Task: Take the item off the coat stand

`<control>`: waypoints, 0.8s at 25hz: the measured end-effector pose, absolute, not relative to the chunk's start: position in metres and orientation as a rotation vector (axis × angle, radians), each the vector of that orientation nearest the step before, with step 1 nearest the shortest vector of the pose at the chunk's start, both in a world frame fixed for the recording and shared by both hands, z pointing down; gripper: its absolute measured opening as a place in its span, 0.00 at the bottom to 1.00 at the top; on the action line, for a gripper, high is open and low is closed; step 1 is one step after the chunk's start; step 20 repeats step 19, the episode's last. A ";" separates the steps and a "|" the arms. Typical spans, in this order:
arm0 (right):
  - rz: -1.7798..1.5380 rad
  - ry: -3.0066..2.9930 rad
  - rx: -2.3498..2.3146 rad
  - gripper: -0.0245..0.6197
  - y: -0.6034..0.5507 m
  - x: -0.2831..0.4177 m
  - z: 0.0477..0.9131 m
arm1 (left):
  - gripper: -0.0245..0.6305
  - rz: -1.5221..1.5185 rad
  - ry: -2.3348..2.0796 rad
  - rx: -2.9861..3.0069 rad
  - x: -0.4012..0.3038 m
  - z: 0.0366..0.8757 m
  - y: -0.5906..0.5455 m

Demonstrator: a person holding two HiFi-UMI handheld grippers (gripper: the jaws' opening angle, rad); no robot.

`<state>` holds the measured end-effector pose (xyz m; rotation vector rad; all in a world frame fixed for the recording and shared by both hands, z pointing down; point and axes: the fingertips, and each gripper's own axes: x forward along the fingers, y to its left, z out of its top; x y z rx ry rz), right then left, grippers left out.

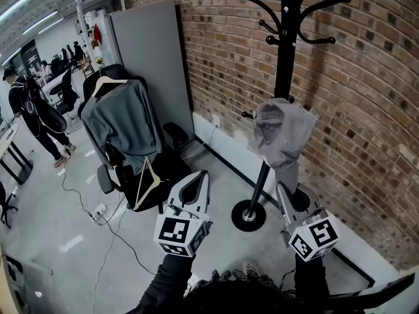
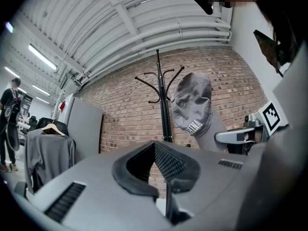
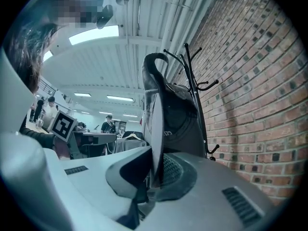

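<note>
A grey cap [image 1: 280,135] hangs upright in front of the black coat stand [image 1: 286,51], held by its brim. My right gripper [image 1: 281,190] is shut on that brim from below; in the right gripper view the brim [image 3: 155,129] stands edge-on between the pads. In the left gripper view the cap [image 2: 192,107] appears to the right of the stand's pole [image 2: 163,109], apart from it. My left gripper [image 1: 194,187] hovers left of the stand's round base [image 1: 249,216], its jaws together with nothing in them.
A brick wall [image 1: 366,103] runs behind the stand. To the left stand a grey panel [image 1: 154,64] and an office chair with a grey garment on a hanger [image 1: 124,120]. A wooden hanger [image 1: 147,182] and a power strip with cables [image 1: 98,212] lie lower. A person [image 1: 29,110] stands far left.
</note>
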<state>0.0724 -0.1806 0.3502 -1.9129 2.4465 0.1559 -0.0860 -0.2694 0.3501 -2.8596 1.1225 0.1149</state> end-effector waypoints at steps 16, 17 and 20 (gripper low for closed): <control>0.145 2.415 -1.932 0.08 -0.173 0.088 0.346 | 0.05 0.105 1.090 -2.860 -0.073 0.345 -0.264; 0.143 2.415 -1.932 0.08 -0.172 0.088 0.345 | 0.05 0.104 1.089 -2.860 -0.073 0.344 -0.263; 0.141 2.414 -1.933 0.08 -0.171 0.089 0.343 | 0.05 0.103 1.087 -2.861 -0.072 0.342 -0.262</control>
